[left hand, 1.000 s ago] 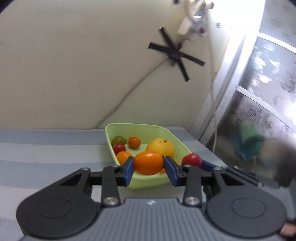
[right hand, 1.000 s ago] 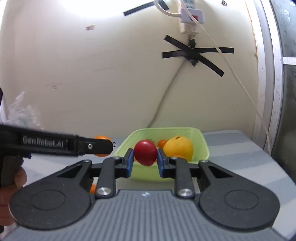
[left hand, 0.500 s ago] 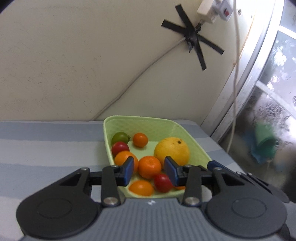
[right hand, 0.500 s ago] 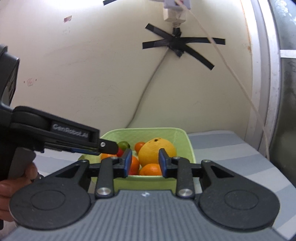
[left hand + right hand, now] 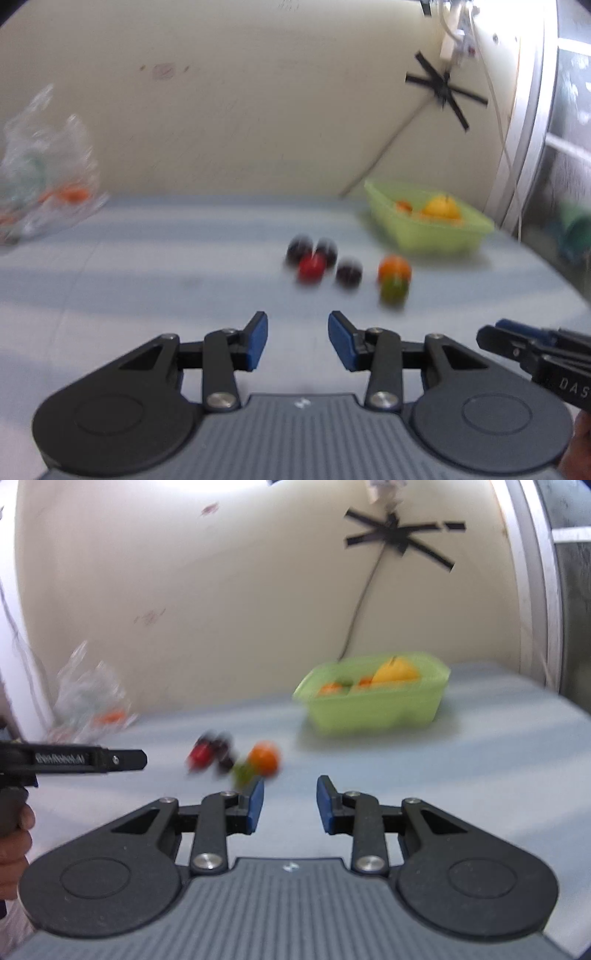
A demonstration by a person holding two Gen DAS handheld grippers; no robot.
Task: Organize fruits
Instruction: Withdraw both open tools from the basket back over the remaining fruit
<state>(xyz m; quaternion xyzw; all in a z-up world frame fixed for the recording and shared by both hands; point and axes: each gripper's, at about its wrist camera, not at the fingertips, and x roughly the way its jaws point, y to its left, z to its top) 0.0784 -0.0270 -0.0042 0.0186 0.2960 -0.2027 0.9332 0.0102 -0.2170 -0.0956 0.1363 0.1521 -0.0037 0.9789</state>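
Both views are blurred by motion. The light green basket [image 5: 436, 240] [image 5: 376, 709] stands at the back right by the wall and holds a big yellow fruit [image 5: 441, 208] [image 5: 397, 670] and smaller orange ones. On the table in front of it lies a loose group: a red fruit [image 5: 312, 267] [image 5: 201, 753], dark round fruits [image 5: 349, 271] [image 5: 223, 758], an orange fruit [image 5: 394, 268] [image 5: 264, 758] and a green one [image 5: 392, 291] [image 5: 242, 771]. My left gripper [image 5: 298, 338] [image 5: 140, 759] is open and empty, short of the group. My right gripper [image 5: 290, 801] [image 5: 484, 336] is open and empty too.
A crumpled clear plastic bag [image 5: 44, 166] [image 5: 88, 698] with something orange in it lies at the back left against the wall. A taped cable [image 5: 399, 535] runs down the wall behind the basket. A window frame [image 5: 528, 129] bounds the right side. A hand [image 5: 14, 838] grips the left tool.
Both grippers let go of their fruit over the basket, the left an orange one and the right a red one. Both then drew back and swung left, bringing the loose fruits into view.
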